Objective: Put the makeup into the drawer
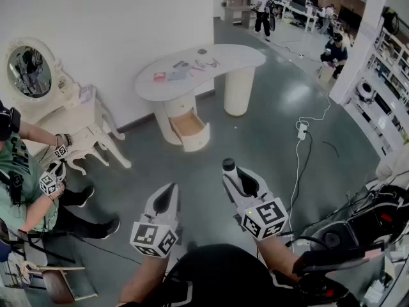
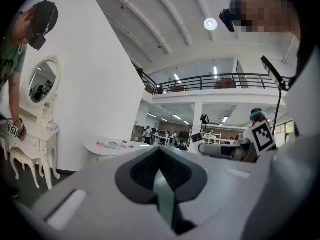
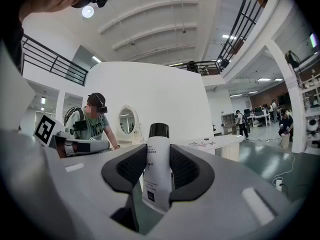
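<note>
My right gripper [image 1: 231, 173] is shut on a white makeup bottle with a black cap [image 1: 229, 165], held upright between its pads [image 3: 156, 170]. To its left, my left gripper [image 1: 170, 190] is shut with nothing in it [image 2: 159, 170]. Both hang level over the grey floor, well short of the curved white table [image 1: 220, 57]. Small makeup items [image 1: 184, 69] lie on the tabletop. Under the table a drawer [image 1: 190, 127] stands pulled out, its wooden inside showing. The same table [image 3: 222, 142] appears far ahead in the right gripper view.
At the left a person [image 1: 22, 178] with grippers bends over a white vanity with an oval mirror [image 1: 30, 72]. A white cable and power strip [image 1: 301, 132] lie on the floor to the right. Dark equipment [image 1: 358, 232] crowds the lower right corner.
</note>
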